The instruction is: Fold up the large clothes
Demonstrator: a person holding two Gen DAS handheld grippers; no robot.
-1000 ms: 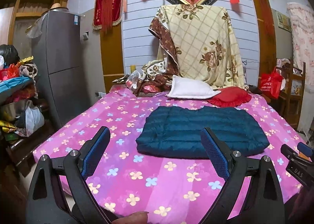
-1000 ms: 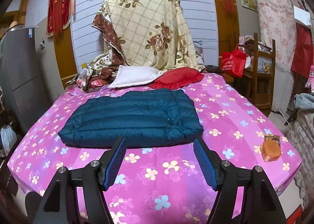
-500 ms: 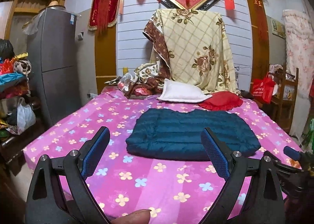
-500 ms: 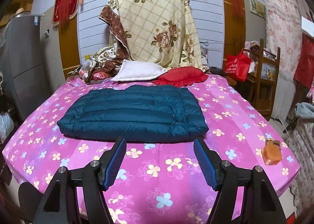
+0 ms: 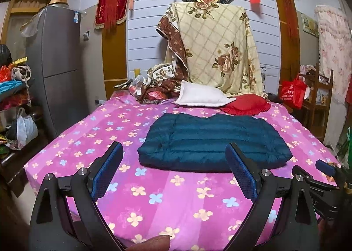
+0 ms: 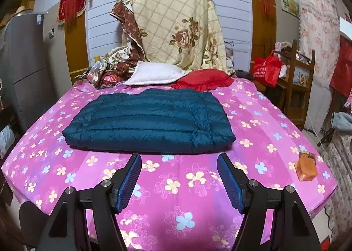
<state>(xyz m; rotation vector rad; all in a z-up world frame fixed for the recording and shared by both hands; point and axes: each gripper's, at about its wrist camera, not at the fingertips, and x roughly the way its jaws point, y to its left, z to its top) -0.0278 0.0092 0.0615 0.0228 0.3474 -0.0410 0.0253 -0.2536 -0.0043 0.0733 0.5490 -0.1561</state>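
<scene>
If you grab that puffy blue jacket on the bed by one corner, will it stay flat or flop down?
The dark teal puffer jacket would probably flop: it is soft quilted cloth, lying folded on the pink flowered bedsheet. It looks puffy, so it is likely light for its size. Its smooth shell may slip, and the folded layers could fall open.

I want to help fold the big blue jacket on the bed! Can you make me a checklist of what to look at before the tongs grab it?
1. Left tongs open and empty: ok.
2. Right tongs open and empty: ok.
3. Teal puffer jacket lies flat on the pink flowered bedsheet: ok.
4. Nothing sits on the jacket: ok.
5. White pillow and red cushion lie beyond the jacket's far edge; whether they touch it: cannot tell.
6. Tongs touching the jacket: not ok, both are short of its near edge.
</scene>
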